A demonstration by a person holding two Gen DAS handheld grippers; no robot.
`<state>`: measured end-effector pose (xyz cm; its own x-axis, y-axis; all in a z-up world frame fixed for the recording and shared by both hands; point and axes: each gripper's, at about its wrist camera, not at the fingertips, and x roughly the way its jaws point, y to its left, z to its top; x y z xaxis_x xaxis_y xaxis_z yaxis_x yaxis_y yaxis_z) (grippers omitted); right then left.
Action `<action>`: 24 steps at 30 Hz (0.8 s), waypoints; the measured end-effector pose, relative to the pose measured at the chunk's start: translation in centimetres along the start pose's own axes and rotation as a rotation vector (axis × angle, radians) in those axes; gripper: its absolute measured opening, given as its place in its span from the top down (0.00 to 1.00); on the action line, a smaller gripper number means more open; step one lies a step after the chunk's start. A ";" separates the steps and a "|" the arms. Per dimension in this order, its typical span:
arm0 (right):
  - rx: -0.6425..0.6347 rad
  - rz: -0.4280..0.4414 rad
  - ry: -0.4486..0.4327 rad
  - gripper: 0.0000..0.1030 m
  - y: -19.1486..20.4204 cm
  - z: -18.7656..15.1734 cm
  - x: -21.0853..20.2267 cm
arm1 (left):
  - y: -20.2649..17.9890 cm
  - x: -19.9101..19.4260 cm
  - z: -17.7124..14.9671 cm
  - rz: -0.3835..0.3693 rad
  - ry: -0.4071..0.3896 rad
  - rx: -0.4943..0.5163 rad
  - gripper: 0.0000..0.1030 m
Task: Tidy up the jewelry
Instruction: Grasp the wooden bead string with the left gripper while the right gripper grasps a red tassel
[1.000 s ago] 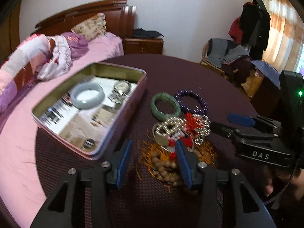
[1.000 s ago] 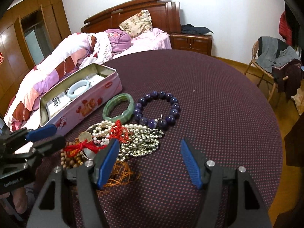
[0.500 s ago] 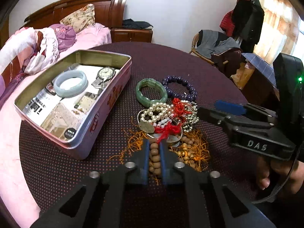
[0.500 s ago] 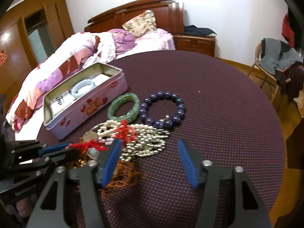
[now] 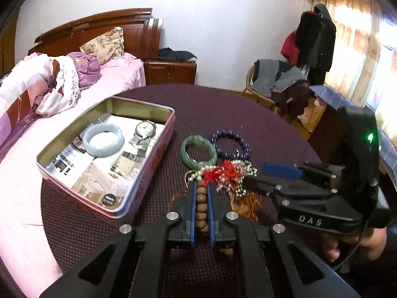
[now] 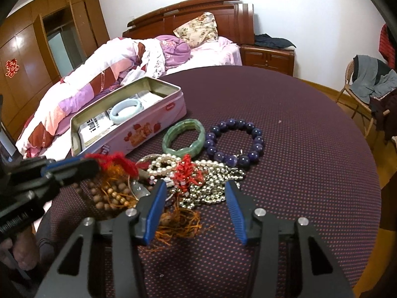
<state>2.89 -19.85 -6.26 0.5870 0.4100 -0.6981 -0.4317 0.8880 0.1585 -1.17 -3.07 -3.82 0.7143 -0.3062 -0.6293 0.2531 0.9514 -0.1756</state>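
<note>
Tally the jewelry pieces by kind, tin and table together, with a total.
Solid bangles: 2, the pale blue bangle in the tin and the green jade bangle.
Watches: 1, the silver wristwatch in the tin.
Purple bead bracelets: 1.
Pearl strands: 1.
Silver bead chains: 1.
Wooden bead strings: 1, in the left gripper.
Total: 7, though the tangled pile may hide more.

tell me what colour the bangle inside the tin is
Pale bluish-white, like light jade. The bangle in the tin shows best in the left wrist view.
</note>
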 end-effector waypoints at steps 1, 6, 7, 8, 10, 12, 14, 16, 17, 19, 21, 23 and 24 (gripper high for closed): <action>0.002 0.003 0.000 0.50 0.0 0.0 0.0 | 0.1 0.1 0.1 -0.001 0.001 0.001 0.94; 0.001 0.080 -0.007 0.49 0.7 0.4 0.1 | 0.4 1.5 -0.4 0.015 0.040 -0.001 0.93; -0.010 0.092 -0.008 0.49 1.1 0.5 0.1 | 0.5 1.7 -0.5 0.015 0.049 0.001 0.93; -0.027 0.105 -0.007 0.49 1.6 0.6 0.3 | 0.4 2.1 -0.6 0.024 0.072 0.008 0.93; -0.050 0.089 -0.002 0.49 2.4 0.8 0.6 | 0.5 2.6 -1.0 0.070 0.105 0.013 0.93; -0.062 0.082 0.001 0.49 2.8 1.0 1.0 | 0.7 2.5 -1.1 0.054 0.109 0.002 0.93; -0.063 0.079 0.007 0.49 2.8 0.9 1.2 | 0.8 2.4 -1.2 0.059 0.111 -0.008 0.90; -0.062 0.084 0.017 0.49 2.8 0.9 1.5 | 1.0 2.4 -1.3 0.066 0.120 -0.015 0.72; -0.064 0.087 0.021 0.49 2.8 0.9 1.7 | 1.1 2.2 -1.4 0.078 0.117 -0.020 0.65; -0.069 0.095 0.025 0.49 3.1 0.8 1.7 | 1.2 1.6 -1.4 0.086 0.087 -0.027 0.40; -0.076 0.108 0.028 0.49 3.4 0.8 1.8 | 1.6 1.1 -1.5 0.089 0.070 -0.035 0.38; -0.079 0.120 0.037 0.49 3.8 0.9 2.1 | 1.9 1.0 -1.6 0.090 0.074 -0.043 0.38; -0.085 0.124 0.041 0.49 4.0 0.8 2.2 | 2.0 0.8 -1.7 0.093 0.073 -0.050 0.38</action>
<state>3.03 -15.25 -6.59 0.4980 0.5052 -0.7048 -0.5564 0.8096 0.1872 -1.22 -1.32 -5.99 0.6833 -0.2151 -0.6977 0.1541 0.9766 -0.1501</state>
